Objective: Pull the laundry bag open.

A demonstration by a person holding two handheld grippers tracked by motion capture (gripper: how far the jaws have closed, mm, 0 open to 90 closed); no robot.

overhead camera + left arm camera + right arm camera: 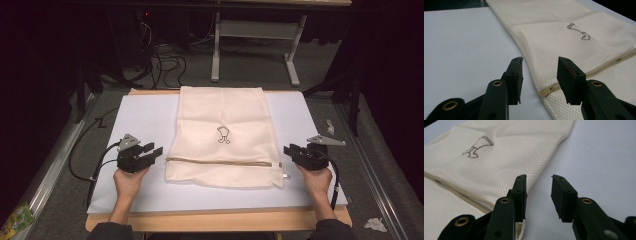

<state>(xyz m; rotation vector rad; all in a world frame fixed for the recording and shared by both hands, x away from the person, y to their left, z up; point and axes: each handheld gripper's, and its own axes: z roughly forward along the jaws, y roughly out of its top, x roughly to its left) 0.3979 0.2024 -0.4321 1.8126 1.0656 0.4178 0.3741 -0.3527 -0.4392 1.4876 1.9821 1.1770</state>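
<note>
A cream mesh laundry bag [222, 137] lies flat in the middle of the white board [145, 120], with a small dark logo [223, 135] and a zipper [225, 162] running across near its front end. My left gripper [154, 150] stands open just left of the bag's zipper end, nothing between its jaws. In the left gripper view the zipper's end [546, 90] lies between and beyond the jaws of that gripper [540, 72]. My right gripper [290, 150] is open just right of the bag, beside the zipper's other end. The bag's edge [541, 170] runs past its left jaw.
The board rests on a wooden table [220, 220]. Cables [95, 165] trail from both grippers over the table's sides. Beyond the table a metal stand [255, 45] and loose cords sit on the grey floor. Small scraps [375, 224] lie on the floor at right.
</note>
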